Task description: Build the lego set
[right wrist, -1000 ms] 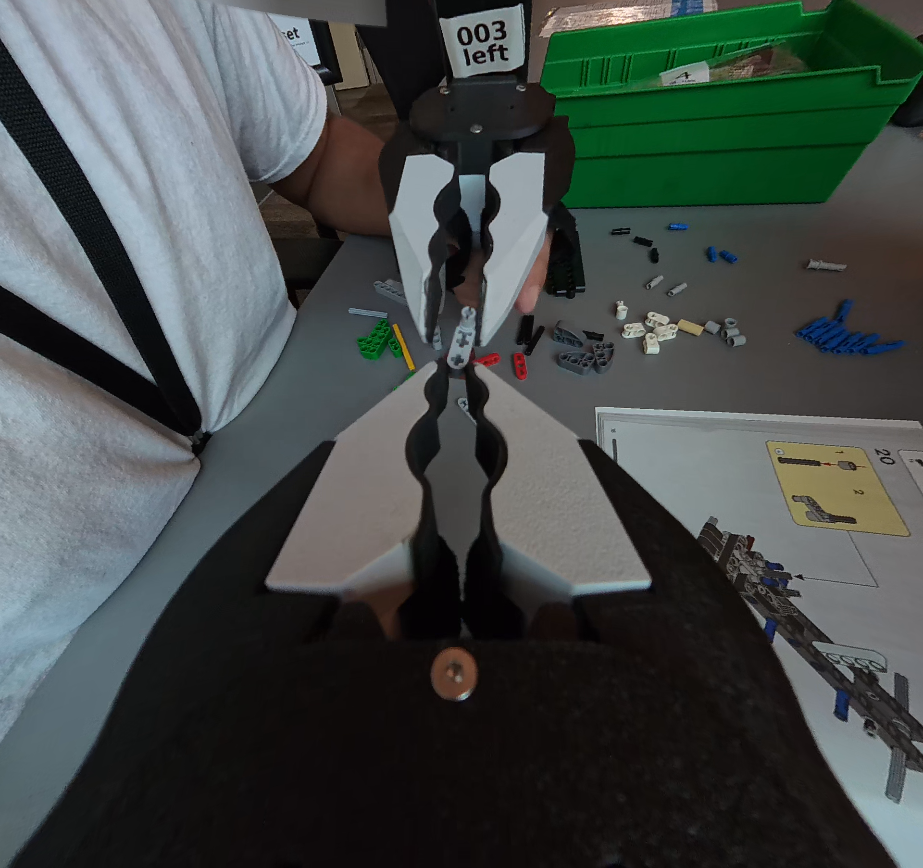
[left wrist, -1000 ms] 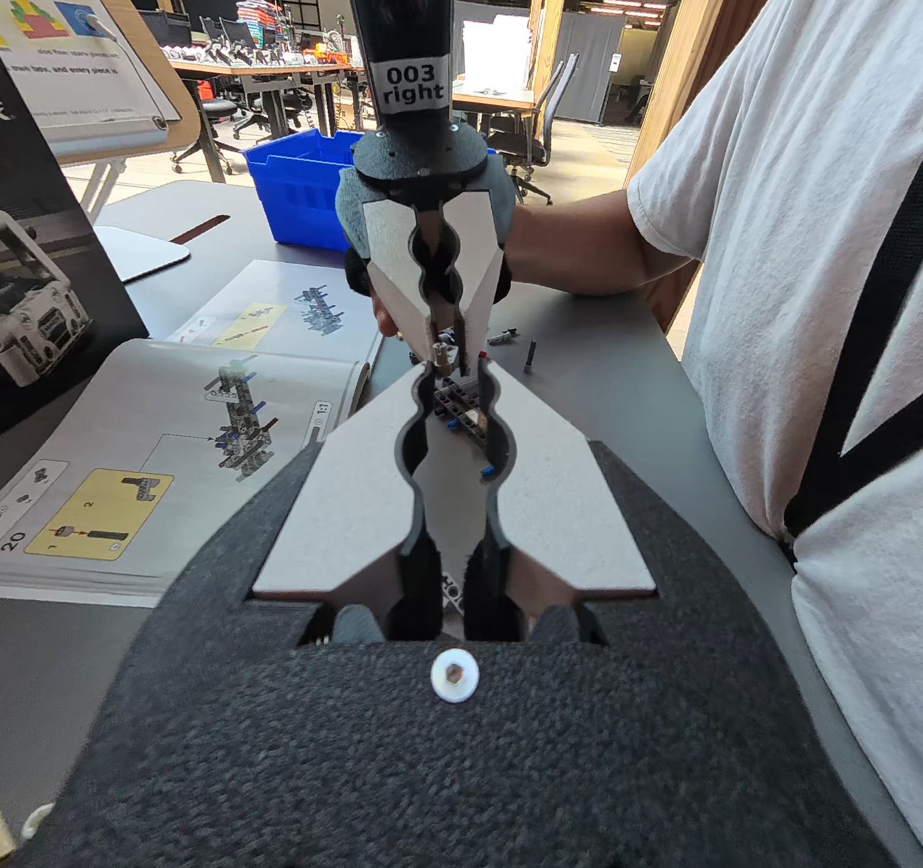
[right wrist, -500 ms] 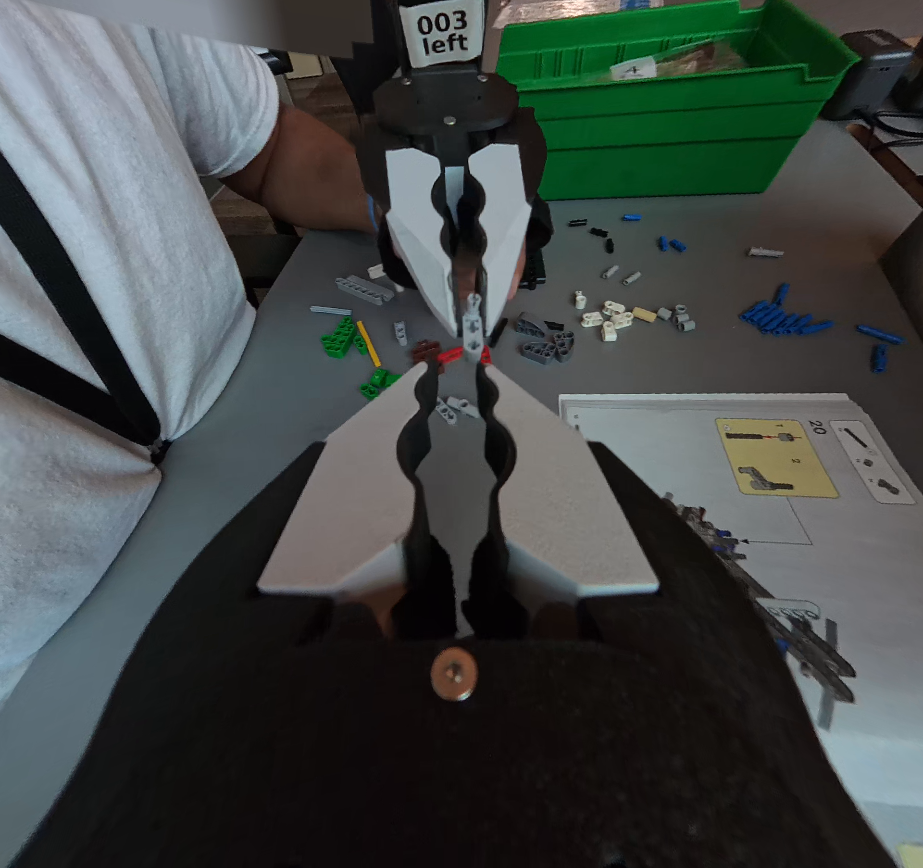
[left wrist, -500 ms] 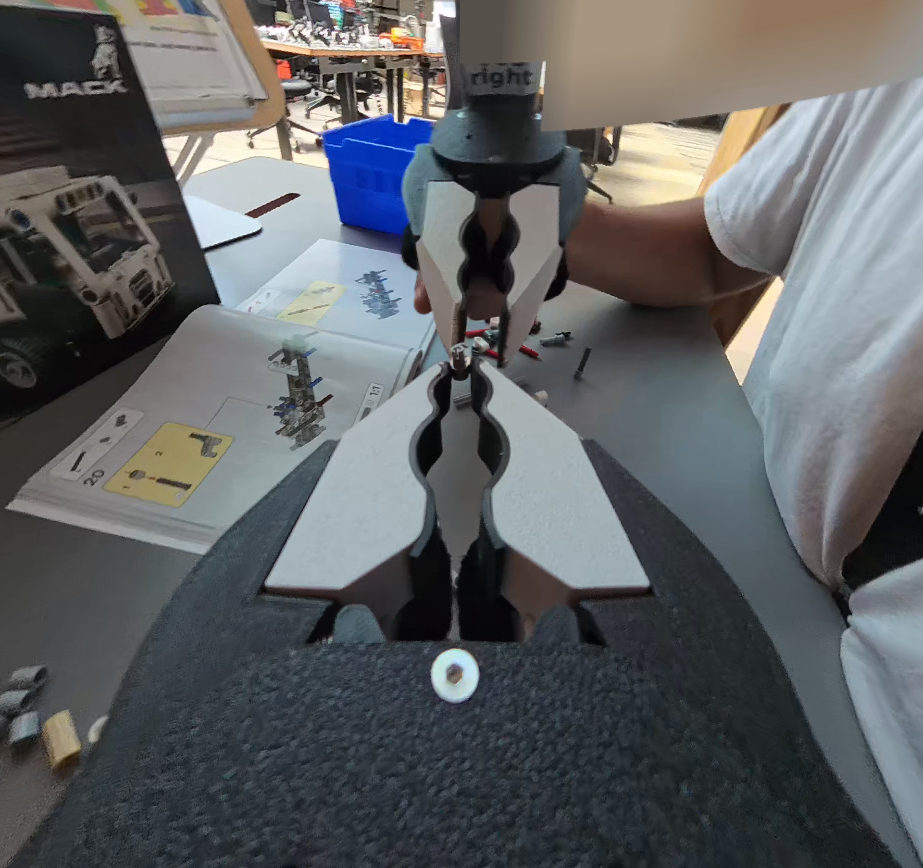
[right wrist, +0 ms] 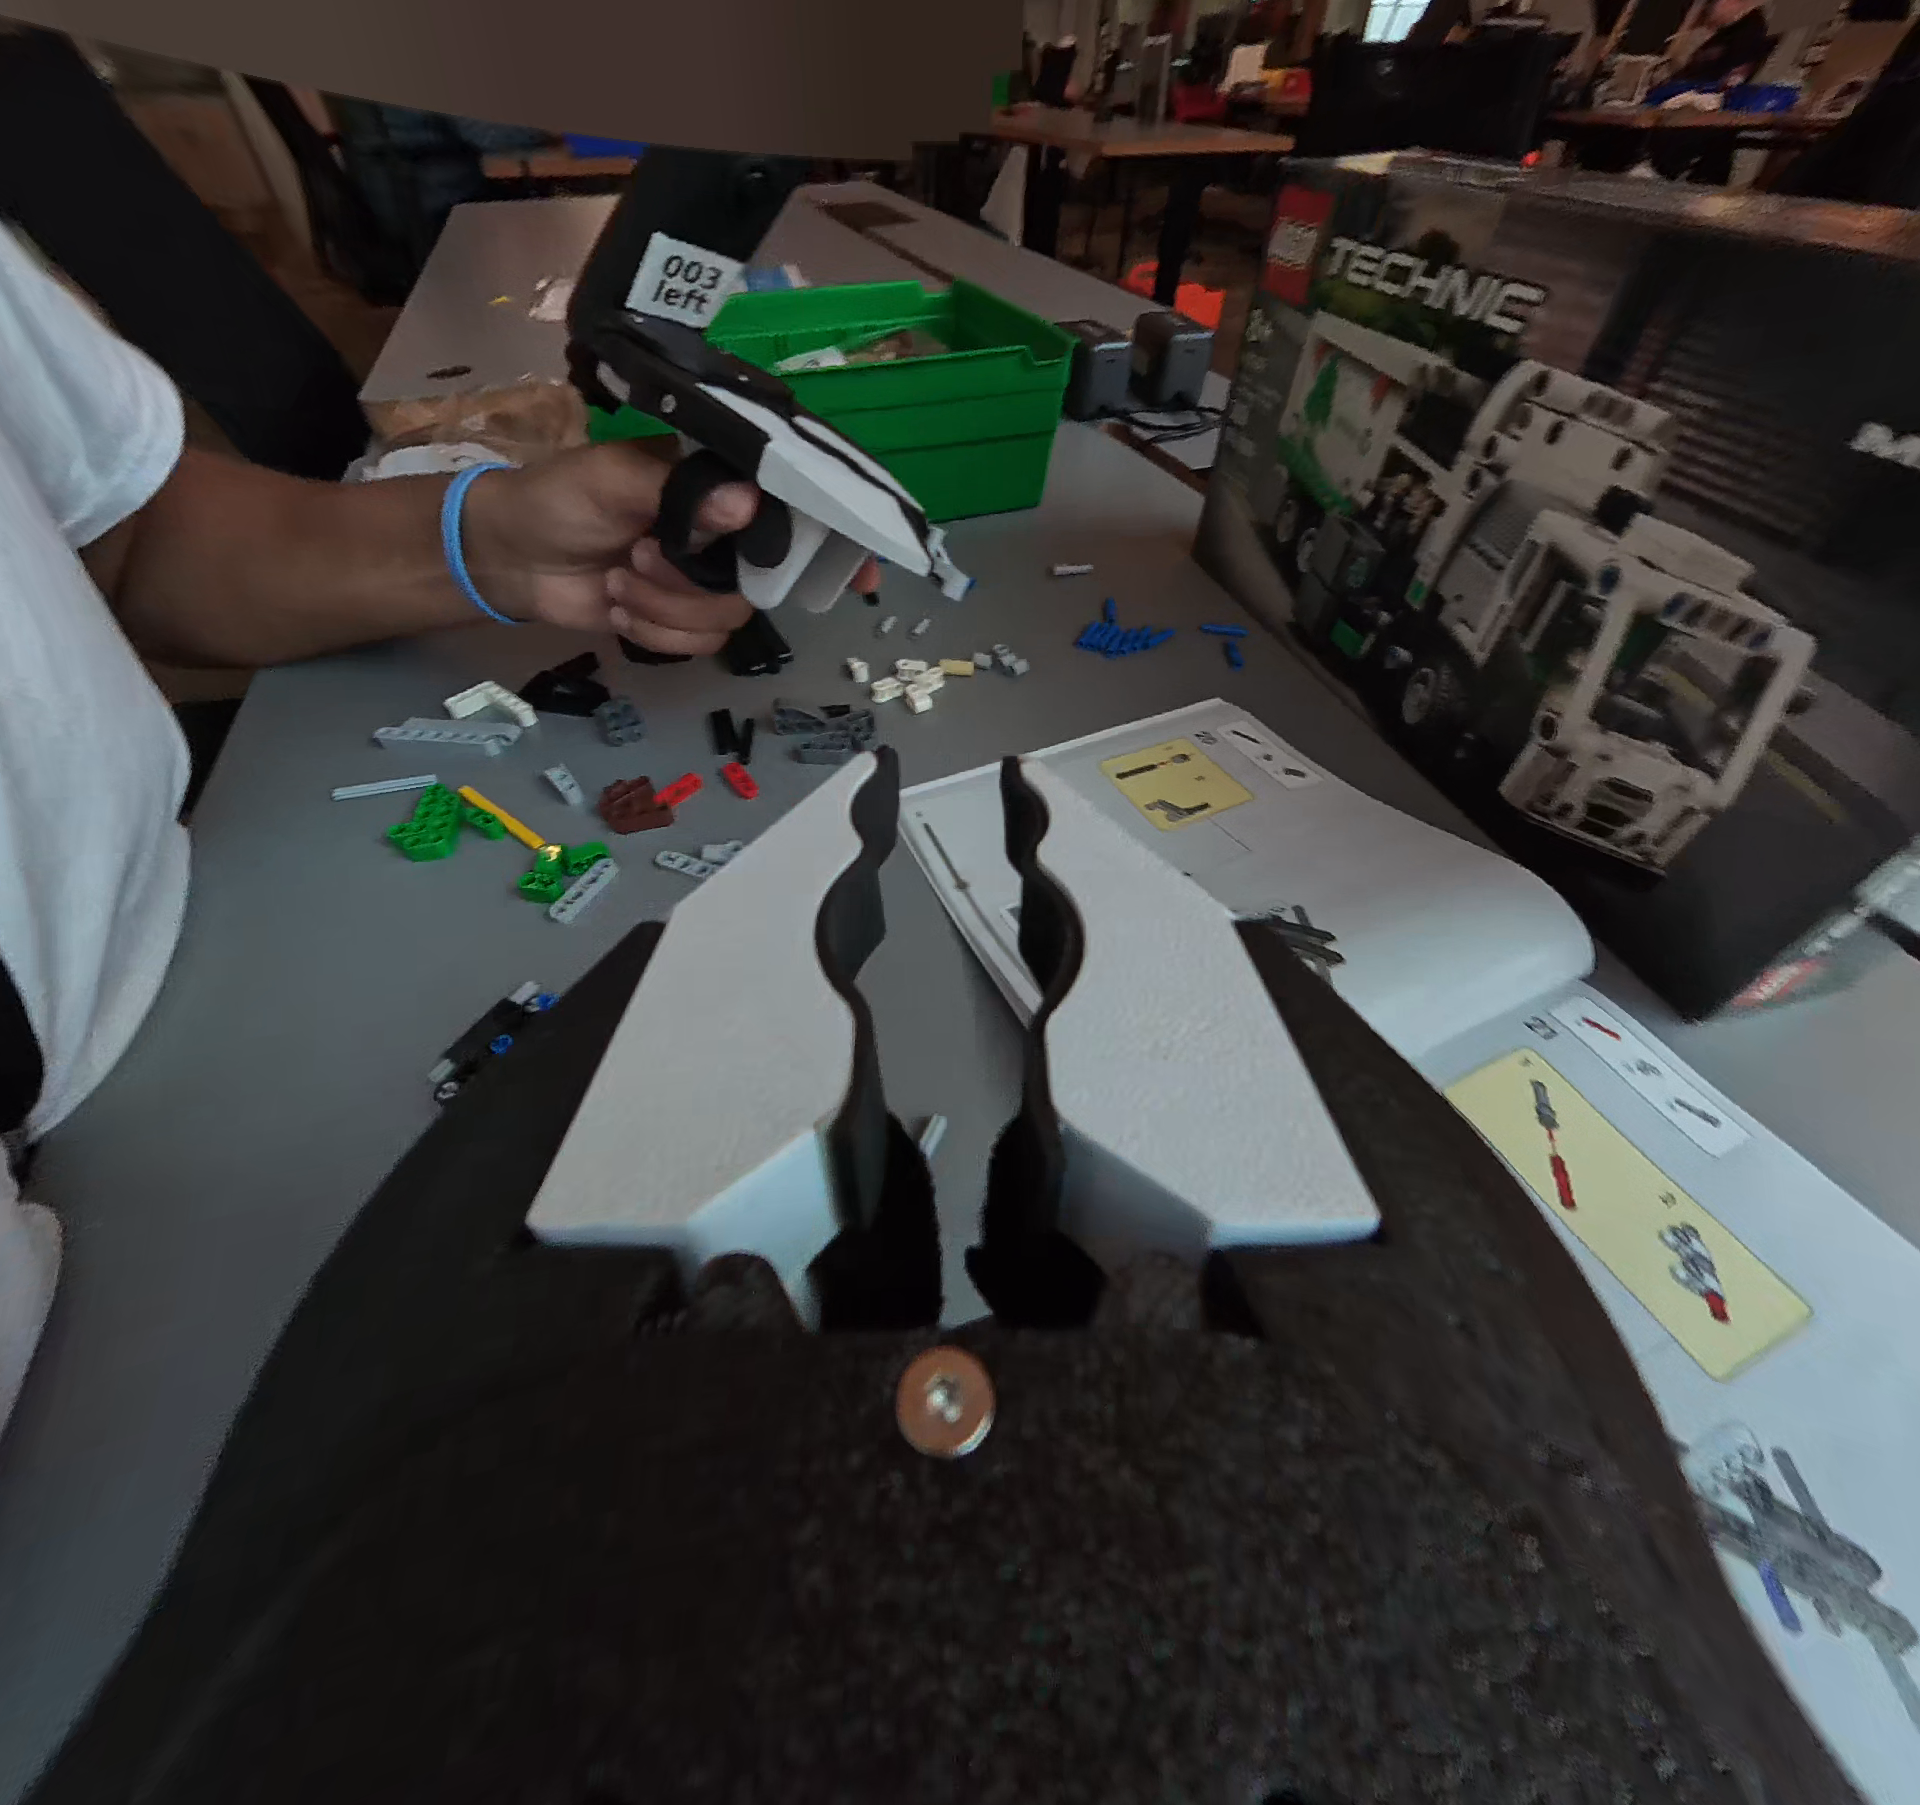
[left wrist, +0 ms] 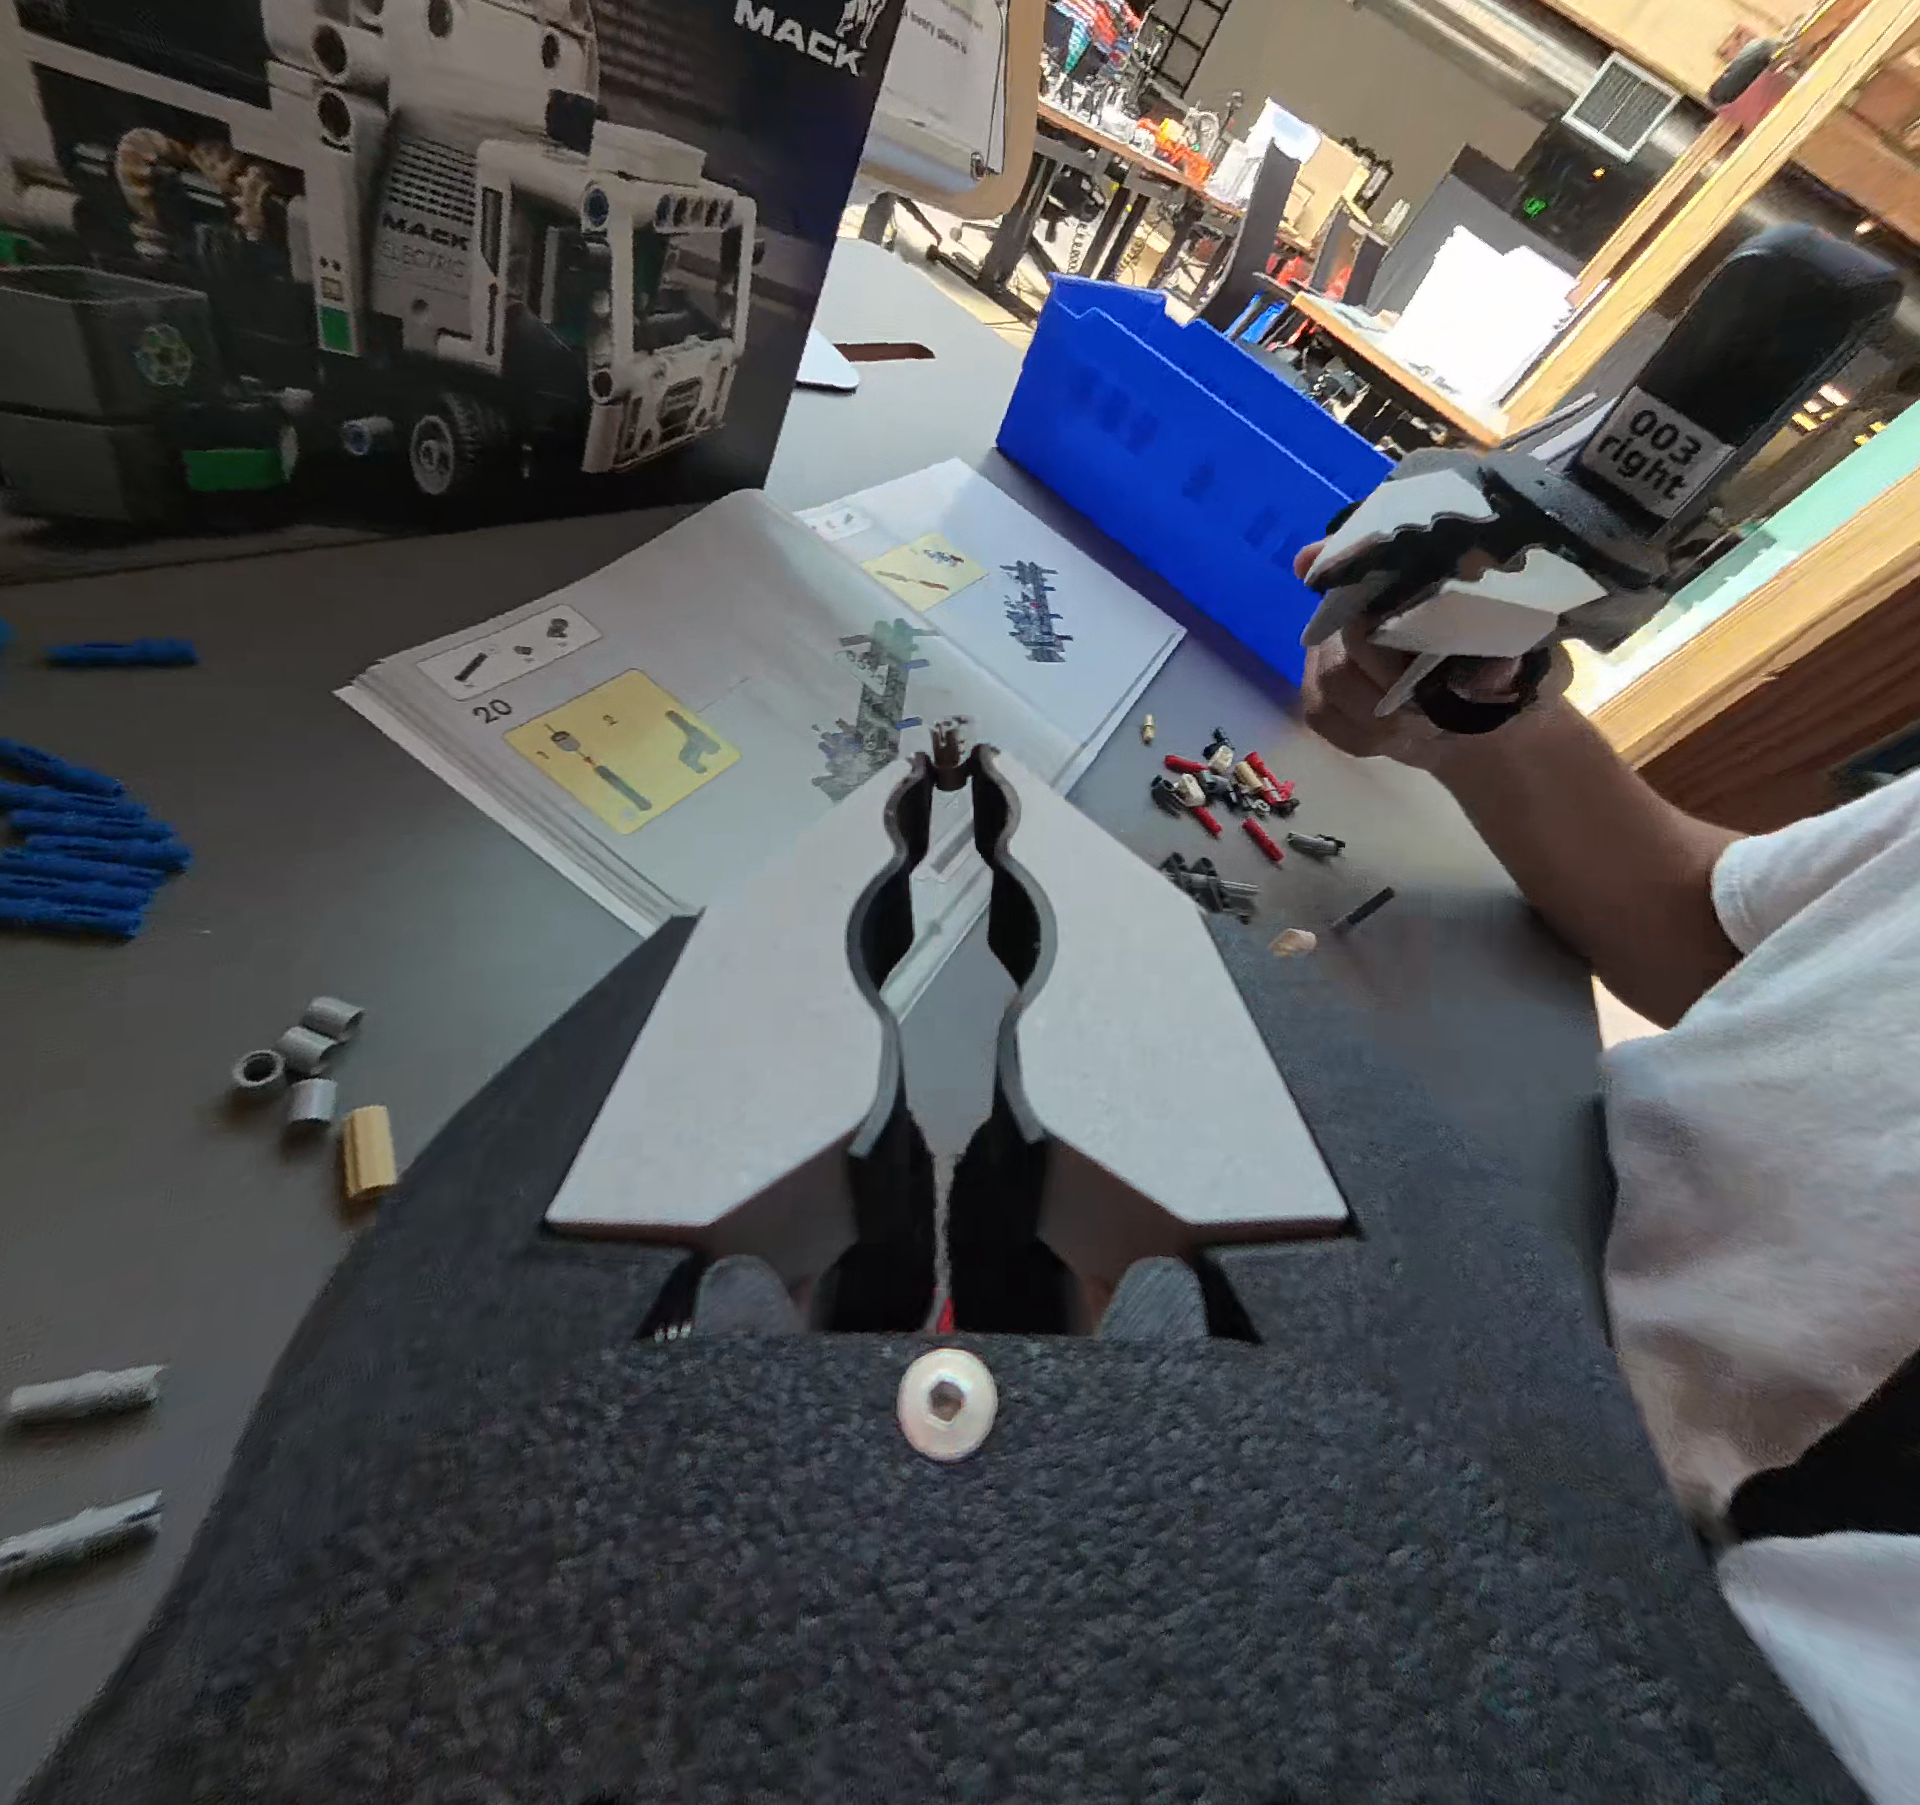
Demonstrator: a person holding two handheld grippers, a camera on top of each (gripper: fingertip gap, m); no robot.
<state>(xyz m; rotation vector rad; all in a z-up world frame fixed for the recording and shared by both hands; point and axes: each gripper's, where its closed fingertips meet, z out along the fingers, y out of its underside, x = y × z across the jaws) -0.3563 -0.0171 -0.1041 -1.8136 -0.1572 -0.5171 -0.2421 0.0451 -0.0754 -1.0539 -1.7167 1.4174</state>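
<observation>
My left gripper (left wrist: 948,768) is shut on a small grey lego connector (left wrist: 948,739) held at its fingertips, in the air above the open instruction booklet (left wrist: 727,675). In the right wrist view the left gripper (right wrist: 940,560) shows the connector (right wrist: 951,576) sticking out of its tips. My right gripper (right wrist: 945,768) is open and empty above the table near the booklet (right wrist: 1351,872). It also shows in the left wrist view (left wrist: 1314,597), well off to the right. A small dark assembly with blue pins (right wrist: 488,1033) lies on the table.
The set's box (left wrist: 416,197) stands behind the booklet. A blue bin (left wrist: 1174,488) and a green bin (right wrist: 914,405) sit farther back. Loose pieces (right wrist: 623,768), blue pins (left wrist: 83,851), grey bushes (left wrist: 296,1059) and red and black pins (left wrist: 1226,799) are scattered around. Spacing between my two grippers at the tips: around 15 cm.
The two grippers were tip to tip around the connector and have moved apart. My right gripper has opened. My left gripper has swung left over the booklet with the connector.
</observation>
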